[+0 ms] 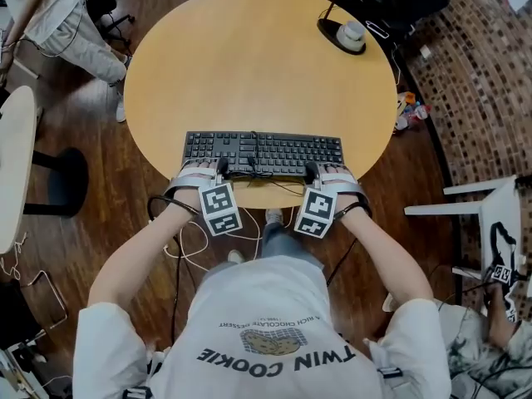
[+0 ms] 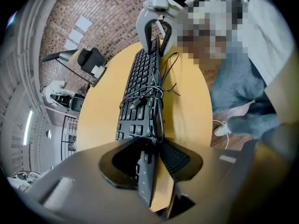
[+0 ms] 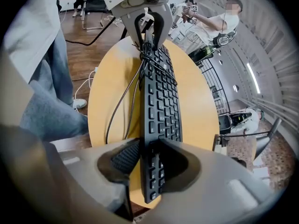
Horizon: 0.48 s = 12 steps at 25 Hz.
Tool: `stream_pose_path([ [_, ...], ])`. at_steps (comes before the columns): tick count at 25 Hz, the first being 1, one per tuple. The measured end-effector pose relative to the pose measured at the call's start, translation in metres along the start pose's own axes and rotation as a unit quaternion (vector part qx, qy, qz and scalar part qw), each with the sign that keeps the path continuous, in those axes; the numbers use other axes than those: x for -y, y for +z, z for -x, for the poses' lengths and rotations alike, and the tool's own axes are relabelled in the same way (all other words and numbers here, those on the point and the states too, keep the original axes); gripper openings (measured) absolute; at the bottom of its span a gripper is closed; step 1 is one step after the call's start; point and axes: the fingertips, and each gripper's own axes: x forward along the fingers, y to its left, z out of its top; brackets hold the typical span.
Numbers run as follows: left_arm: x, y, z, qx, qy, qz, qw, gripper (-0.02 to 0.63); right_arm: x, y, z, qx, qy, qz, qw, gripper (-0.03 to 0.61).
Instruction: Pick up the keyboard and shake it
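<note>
A black keyboard (image 1: 262,153) lies flat on the round wooden table (image 1: 249,56), along its near edge. A bundled cable (image 1: 253,170) rests on the keyboard's near side. My left gripper (image 1: 218,169) clamps the keyboard's left end from the near side; in the left gripper view the keyboard (image 2: 140,92) runs away from my jaws (image 2: 152,149), which pinch its edge. My right gripper (image 1: 314,171) grips the right end the same way. The right gripper view shows the keyboard (image 3: 161,106) held edge-on in that gripper (image 3: 149,149).
A black round base with a white object (image 1: 342,36) sits at the table's far right. A person (image 1: 58,15) stands at the upper left. A white chair (image 1: 499,214) is on the right, another white table (image 1: 12,165) on the left. Cables lie on the floor.
</note>
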Motion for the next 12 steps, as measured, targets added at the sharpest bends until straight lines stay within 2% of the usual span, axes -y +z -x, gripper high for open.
stream_pose_path([
  [6,-0.013,0.009,0.014,0.006,-0.091,0.015,0.9957,0.135,0.015,-0.004,0.016,0.031,0.069,-0.014,0.997,0.120],
  [12,-0.033,0.013,0.026,-0.003,-0.196,0.016,0.9806,0.129,0.038,0.001,0.035,0.054,0.148,-0.013,0.987,0.109],
])
